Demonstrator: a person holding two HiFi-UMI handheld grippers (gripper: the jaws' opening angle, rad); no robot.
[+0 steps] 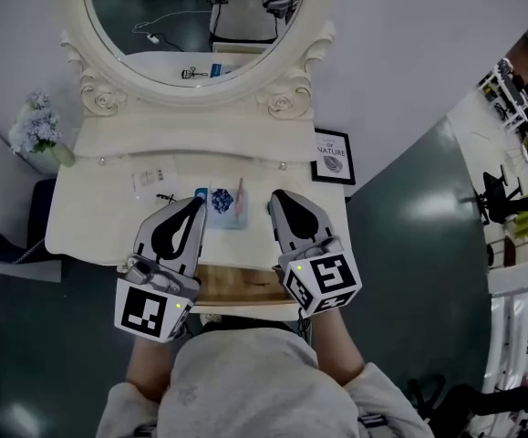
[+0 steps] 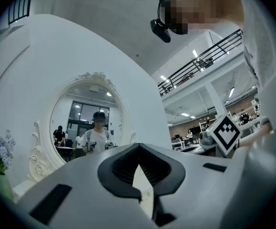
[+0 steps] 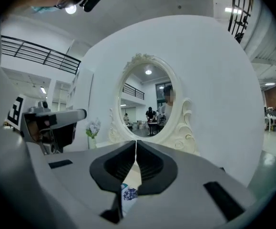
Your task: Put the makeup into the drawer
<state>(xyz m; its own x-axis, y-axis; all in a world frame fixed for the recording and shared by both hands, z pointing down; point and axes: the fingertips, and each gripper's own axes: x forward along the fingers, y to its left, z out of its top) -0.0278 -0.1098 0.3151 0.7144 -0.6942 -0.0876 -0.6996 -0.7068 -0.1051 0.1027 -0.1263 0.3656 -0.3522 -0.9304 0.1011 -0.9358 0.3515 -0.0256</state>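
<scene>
Plainly, makeup (image 1: 230,212) — blue-patterned compact (image 1: 222,199) beside slim pink stick (image 1: 240,199) — lies flat.

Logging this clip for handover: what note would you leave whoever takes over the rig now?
Left gripper: jaws shut, empty.
Right gripper: jaws shut, empty.
Blue patterned compact, pink stick and small black tool lie on the white vanity table.
Done: wooden drawer stands open below the tabletop.
Left: pick up each makeup piece and put it in the drawer; none shows inside yet.
</scene>
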